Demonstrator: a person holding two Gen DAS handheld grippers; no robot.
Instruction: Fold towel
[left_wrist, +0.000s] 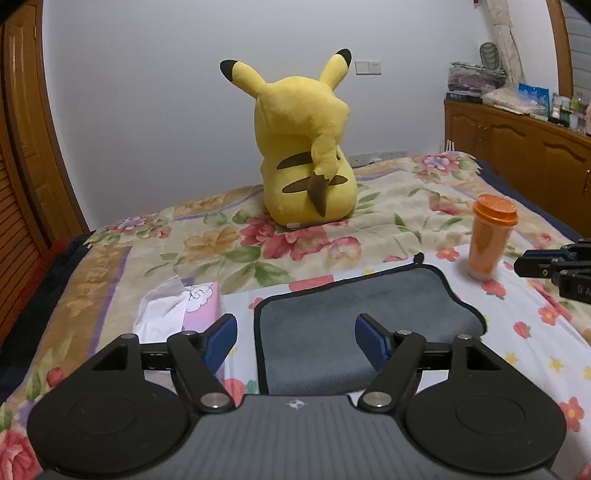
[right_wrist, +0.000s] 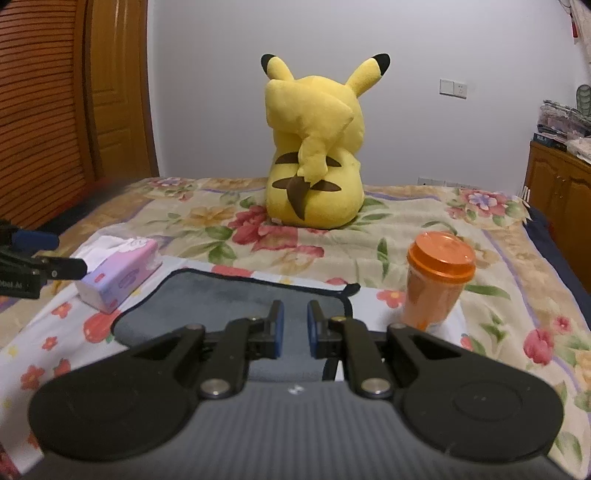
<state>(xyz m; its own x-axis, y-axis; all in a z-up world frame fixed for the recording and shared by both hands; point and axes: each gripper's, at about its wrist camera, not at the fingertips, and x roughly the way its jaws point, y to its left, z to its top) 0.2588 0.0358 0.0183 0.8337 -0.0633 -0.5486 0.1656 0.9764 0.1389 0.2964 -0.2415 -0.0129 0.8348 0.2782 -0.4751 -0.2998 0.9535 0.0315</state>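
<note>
Left wrist view is showing the left gripper (left_wrist: 295, 339) hovering low over the bed with its blue-padded fingers (left_wrist: 221, 341) spread wide, nothing between them. Gray towel (left_wrist: 354, 325) with the black trim is lying on the floral bedsheet (left_wrist: 332, 240) right under and ahead of it, and its right side looks bunched or already doubled over, hard to say which. Tissue pack (left_wrist: 184, 310) is sitting just left of the towel, and the orange cup (left_wrist: 489, 238) is standing upright off to the right. Right gripper (left_wrist: 554, 266) is poking in at the right edge there.

Right wrist view is looking across the same towel (right_wrist: 229, 295) from the other side. Right gripper (right_wrist: 293, 328) is sitting over the towel's near edge, fingers (right_wrist: 275, 328) pulled close with a narrow gap left, and honestly nothing seems pinched in there. Big yellow Pikachu plush (right_wrist: 314, 158) is sitting further back on the bed, back turned to both cameras. Cup (right_wrist: 436, 284) is just beside the towel's corner loop (right_wrist: 351, 288).
</note>
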